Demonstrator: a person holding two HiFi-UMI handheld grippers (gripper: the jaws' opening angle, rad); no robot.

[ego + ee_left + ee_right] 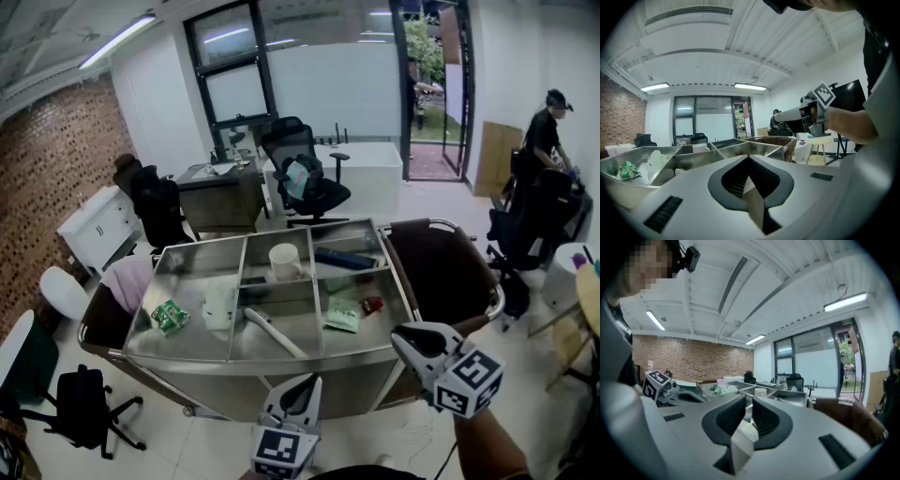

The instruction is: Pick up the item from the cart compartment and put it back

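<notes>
Low in the frame, by the cart, the left gripper is closed tight, holding nothing. The right gripper is open just a little, empty too.

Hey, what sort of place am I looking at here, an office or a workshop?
Most likely an office: swivel chairs stand by a desk, with a brick wall on one side and a glass partition at the back.
</notes>
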